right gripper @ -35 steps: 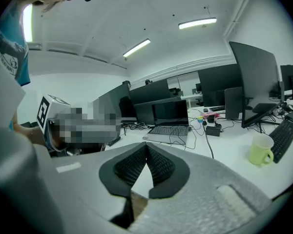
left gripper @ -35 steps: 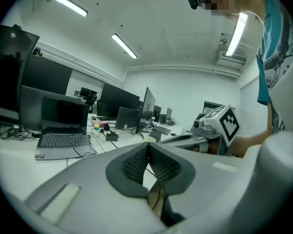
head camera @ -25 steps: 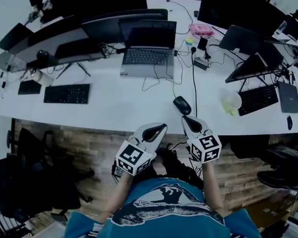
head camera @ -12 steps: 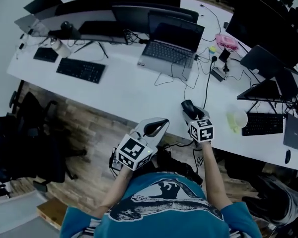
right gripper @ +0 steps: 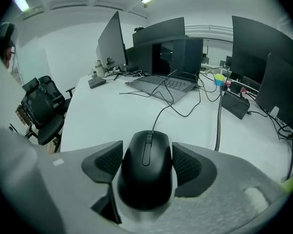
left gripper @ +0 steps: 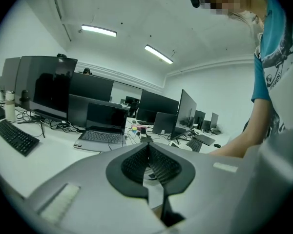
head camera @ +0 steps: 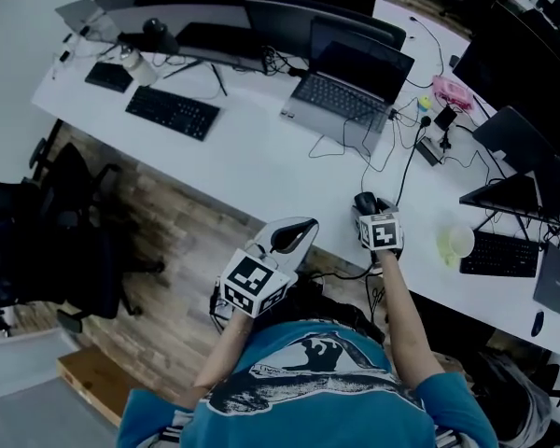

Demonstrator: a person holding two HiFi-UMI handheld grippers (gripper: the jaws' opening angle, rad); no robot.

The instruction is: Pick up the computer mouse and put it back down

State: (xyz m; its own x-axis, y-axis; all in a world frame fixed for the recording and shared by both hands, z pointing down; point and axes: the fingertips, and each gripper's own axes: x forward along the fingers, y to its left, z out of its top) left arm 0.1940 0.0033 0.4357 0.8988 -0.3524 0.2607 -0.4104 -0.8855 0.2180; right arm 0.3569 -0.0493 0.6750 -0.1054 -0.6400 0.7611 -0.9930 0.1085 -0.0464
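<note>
A black wired computer mouse (right gripper: pixel 146 172) lies near the front edge of the white desk (head camera: pixel 261 157); in the head view only its far end (head camera: pixel 363 198) shows past the gripper. My right gripper (right gripper: pixel 146 147) (head camera: pixel 367 209) points down over it. Its jaws are opening, with the mouse between the two ribbed pads (right gripper: pixel 188 165), which stand close beside its flanks without pressing. My left gripper (head camera: pixel 308 228) (left gripper: pixel 147 147) hangs off the desk's front edge above the wooden floor, its pads together at the tips and nothing in it.
The mouse cable (right gripper: pixel 172 106) runs back toward an open laptop (head camera: pixel 350 96). Monitors line the back of the desk, with a black keyboard (head camera: pixel 173 112) at the left. A pale green cup (head camera: pixel 457 243) and another keyboard (head camera: pixel 497 254) are at the right. An office chair (head camera: pixel 37 241) stands left.
My right gripper has come forward and down from the desk edge to sit over the mouse, and its jaws have gone from shut to spread. The left gripper stays roughly in place.
</note>
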